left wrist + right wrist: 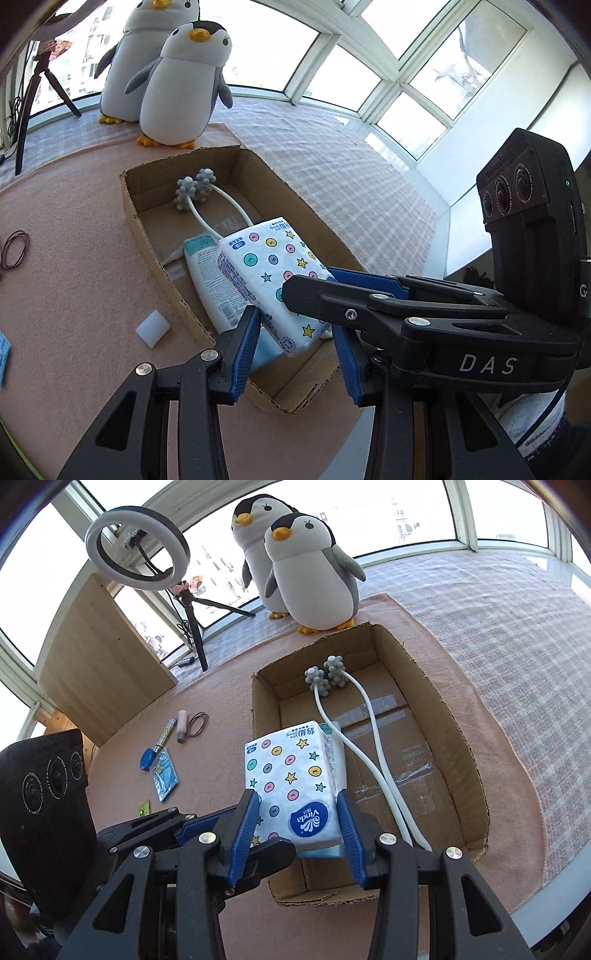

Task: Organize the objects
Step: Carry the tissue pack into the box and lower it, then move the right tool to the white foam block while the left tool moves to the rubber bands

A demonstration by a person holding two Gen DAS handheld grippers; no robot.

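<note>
Right claw: both blue pads against the sides of the tissue pack, so I read it as gripping the pack at its near end (Vinda logo facing my right camera). The pack sits tilted over the near-left part of the box, its underside resting on a pale blue bottle that lies along the left wall.

Left claw: jaws apart, nothing between the pads. It hangs over the near end of the box; the pack's near corner lies just beyond its fingertips. In the left view the right claw comes in from the right and overlaps the pack's near-right edge.

Also in the box: a massager with two knobbly grey heads at the far end, white arms running toward the near right corner.

Outside, left of the box on the pink mat: hair ties, a tube, a patterned stick, a blue sachet, a white block.

Two plush penguins stand past the far end (touching each other). A ring light stands far left.
</note>
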